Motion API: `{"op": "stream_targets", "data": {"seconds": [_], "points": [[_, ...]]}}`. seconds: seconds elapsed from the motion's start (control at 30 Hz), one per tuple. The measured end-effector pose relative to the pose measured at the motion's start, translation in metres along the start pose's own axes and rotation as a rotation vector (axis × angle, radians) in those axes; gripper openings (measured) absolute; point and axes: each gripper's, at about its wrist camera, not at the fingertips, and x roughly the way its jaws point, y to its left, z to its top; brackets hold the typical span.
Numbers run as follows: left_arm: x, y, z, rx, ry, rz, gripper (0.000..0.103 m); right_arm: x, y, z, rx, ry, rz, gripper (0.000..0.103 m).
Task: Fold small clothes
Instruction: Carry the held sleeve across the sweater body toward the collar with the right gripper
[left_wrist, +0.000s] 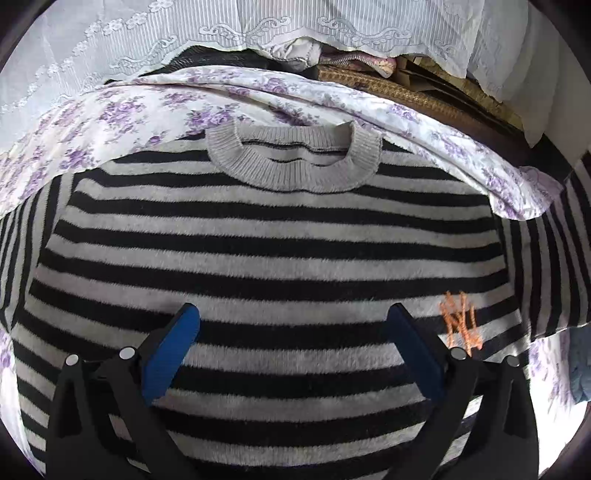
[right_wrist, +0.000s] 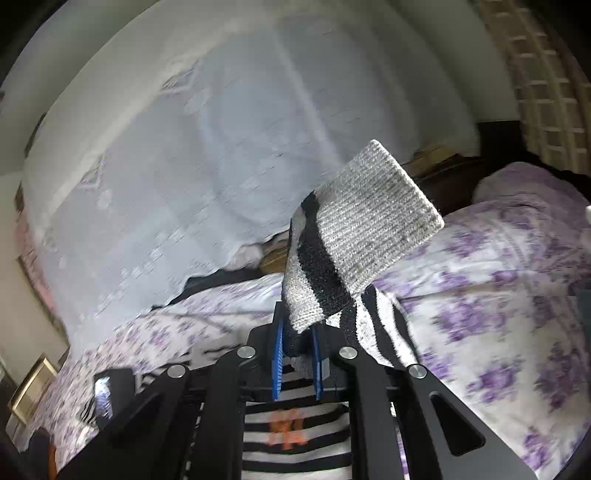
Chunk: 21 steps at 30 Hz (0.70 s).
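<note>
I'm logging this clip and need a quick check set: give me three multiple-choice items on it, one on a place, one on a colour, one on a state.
1. Where does the sweater lie?
A. on a floral sheet
B. on a wooden floor
C. in a basket

2. What colour is the emblem on it?
A. green
B. orange
C. blue

3. How is the right claw?
A. open and empty
B. shut on a sock
C. shut on the sleeve

Answers:
1 A, the purple-flowered sheet shows all around the sweater.
2 B, the stitched mark is orange against the stripes.
3 C, the sleeve, with its grey cuff, stands up from between the blue pads; the left claw hangs open above the chest.
</note>
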Motion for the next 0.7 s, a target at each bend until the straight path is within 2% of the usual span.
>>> {"op": "stream_targets", "data": {"seconds": [0.17, 0.37, 0.5, 0.7], "points": [[0.007, 0.011, 0.013, -0.008, 0.028, -0.006, 0.099, 0.014, 0.041, -0.006, -0.073, 0.041, 0.032, 0.013], [0.014, 0.031, 0.022, -0.043, 0.049, -0.022, 0.099, 0.046, 0.080, -0.014, -0.081, 0.122, 0.091, 0.013], [0.013, 0.040, 0.024, -0.053, 0.030, 0.011, 0.099, 0.068, 0.106, -0.032, -0.141, 0.177, 0.101, 0.013], [0.013, 0.064, 0.025, -0.155, 0.021, 0.013, 0.099, 0.095, 0.114, -0.058, -0.179, 0.238, 0.098, 0.013]]}}
